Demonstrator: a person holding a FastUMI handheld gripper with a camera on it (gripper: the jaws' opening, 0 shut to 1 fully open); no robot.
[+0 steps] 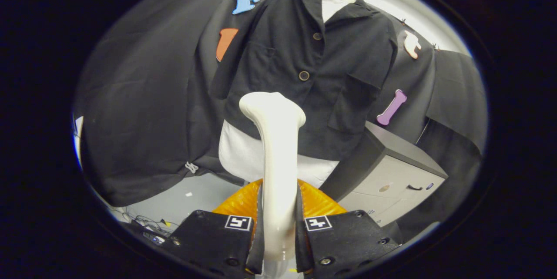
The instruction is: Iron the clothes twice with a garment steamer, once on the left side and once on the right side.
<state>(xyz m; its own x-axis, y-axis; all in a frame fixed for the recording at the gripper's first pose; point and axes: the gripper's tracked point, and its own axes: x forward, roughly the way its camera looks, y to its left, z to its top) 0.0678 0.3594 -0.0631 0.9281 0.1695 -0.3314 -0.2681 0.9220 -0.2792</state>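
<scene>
My gripper [278,231] is closed on the handle of the garment steamer [275,152], both fingers pressing its sides, with the steamer head upright beyond my fingertips. The head stands just before the lower front of the dark shirt [304,74], which hangs buttoned over a white form [243,155] against the booth wall. An orange ribbed object [237,203] lies behind my fingers; a grey cabinet [391,170] stands beside the shirt.
</scene>
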